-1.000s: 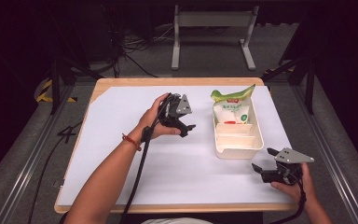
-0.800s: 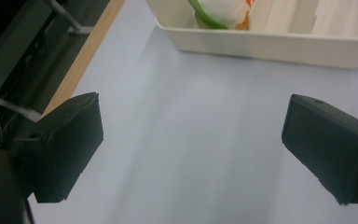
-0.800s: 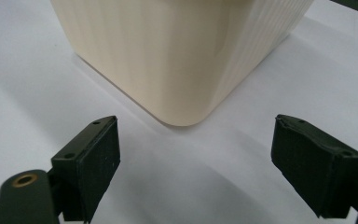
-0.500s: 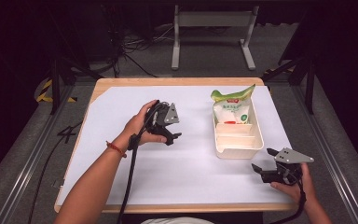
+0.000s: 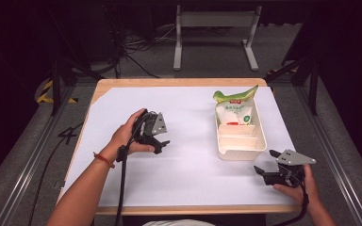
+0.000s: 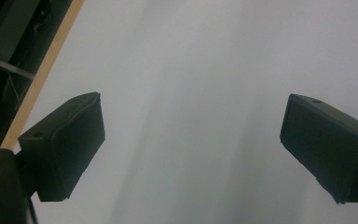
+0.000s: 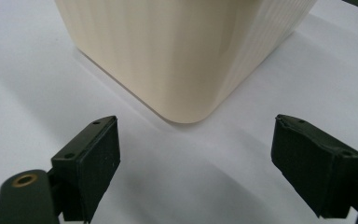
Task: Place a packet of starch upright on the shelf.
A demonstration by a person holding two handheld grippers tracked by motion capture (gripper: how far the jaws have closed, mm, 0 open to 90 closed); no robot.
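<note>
**Tray corner within knocking range**

Your right gripper, jaws wide and empty, sits near the cream tray; a hasty push could shove it; the snack bag apparently rests at its far end; left gripper gapes empty, mid-table.

The left gripper, held in the person's left hand, has drawn back from just beside the cream tray, where it was a second ago. It has moved toward the left edge and the near edge of the tabletop and is now well apart from the tray, jaws wide open over bare white surface
</note>
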